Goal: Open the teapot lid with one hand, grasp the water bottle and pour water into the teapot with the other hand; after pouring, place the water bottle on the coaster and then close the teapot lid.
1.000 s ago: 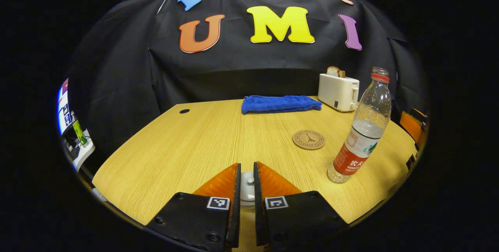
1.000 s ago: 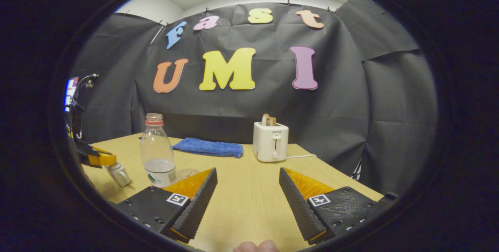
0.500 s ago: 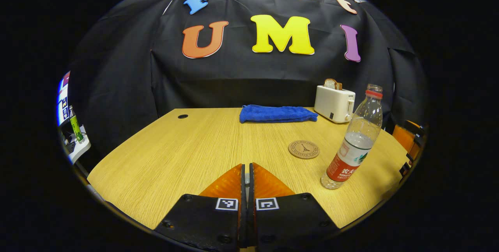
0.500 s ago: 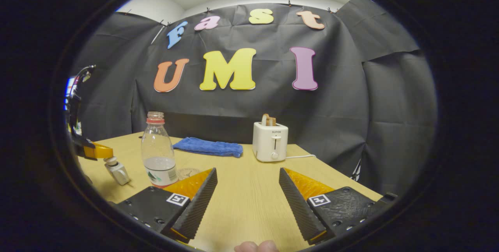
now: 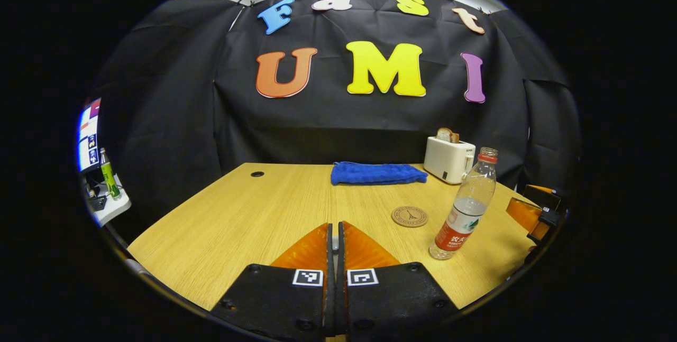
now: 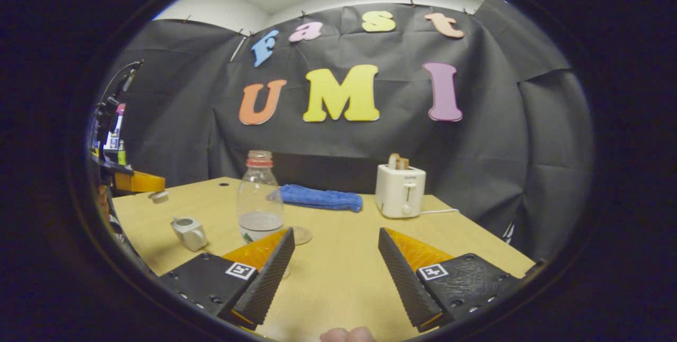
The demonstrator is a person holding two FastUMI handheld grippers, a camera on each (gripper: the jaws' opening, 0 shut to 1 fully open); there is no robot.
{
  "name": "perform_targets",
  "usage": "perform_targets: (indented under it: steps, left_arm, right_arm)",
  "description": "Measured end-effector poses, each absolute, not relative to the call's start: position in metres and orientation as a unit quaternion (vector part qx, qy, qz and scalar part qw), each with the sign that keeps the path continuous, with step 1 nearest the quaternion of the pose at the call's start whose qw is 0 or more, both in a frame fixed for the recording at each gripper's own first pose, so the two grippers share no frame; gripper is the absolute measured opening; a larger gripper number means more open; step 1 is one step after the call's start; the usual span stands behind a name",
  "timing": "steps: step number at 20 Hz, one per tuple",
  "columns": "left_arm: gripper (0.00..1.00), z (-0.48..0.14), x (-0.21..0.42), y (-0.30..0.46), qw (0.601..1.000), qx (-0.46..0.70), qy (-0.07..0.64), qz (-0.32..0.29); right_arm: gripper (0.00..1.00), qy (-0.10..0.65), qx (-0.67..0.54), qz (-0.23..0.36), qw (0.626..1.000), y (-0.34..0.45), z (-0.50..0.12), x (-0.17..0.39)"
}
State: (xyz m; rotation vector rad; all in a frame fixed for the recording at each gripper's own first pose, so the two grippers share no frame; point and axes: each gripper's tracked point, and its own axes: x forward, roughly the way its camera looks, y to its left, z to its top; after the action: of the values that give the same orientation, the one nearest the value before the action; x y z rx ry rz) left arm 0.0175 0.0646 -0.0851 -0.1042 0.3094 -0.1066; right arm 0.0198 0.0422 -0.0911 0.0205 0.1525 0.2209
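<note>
The left gripper (image 5: 334,236) is clamped on the lid (image 6: 158,196), lifted above the table (image 5: 254,215). The teapot (image 6: 189,232) sits uncovered near the left edge. The right gripper (image 6: 336,249), fingers spread, hovers beside the water bottle (image 6: 259,199).

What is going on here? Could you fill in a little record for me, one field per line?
Left gripper: shut on the teapot lid, lifted clear
Right gripper: open, holding nothing
Teapot: uncovered, on the table
Water bottle: upright, cap off, partly filled
Coaster: bare, beside the bottle
Behind: blue towel, toaster
</note>
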Motion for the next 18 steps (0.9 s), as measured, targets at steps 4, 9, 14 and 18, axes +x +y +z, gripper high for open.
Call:
perform_targets:
  steps: [4, 9, 14, 18]
  left_arm:
    - [0.02, -0.090, 0.005, 0.084, 0.985, -0.060, 0.155, -0.039]
    - [0.02, -0.093, -0.006, 0.098, 0.985, -0.065, 0.155, -0.033]
    - [0.02, -0.096, -0.014, 0.110, 0.985, -0.064, 0.156, -0.026]
    - [0.02, -0.102, -0.015, 0.116, 0.984, -0.069, 0.161, -0.019]
  right_arm:
    - [0.95, 0.099, 0.000, 0.153, 0.983, 0.079, -0.103, 0.012]
    - [0.98, 0.115, -0.006, 0.162, 0.980, 0.107, -0.109, 0.020]
    - [0.95, 0.149, 0.011, 0.157, 0.976, 0.126, -0.125, 0.044]
    - [0.95, 0.162, 0.025, 0.162, 0.973, 0.132, -0.129, 0.045]
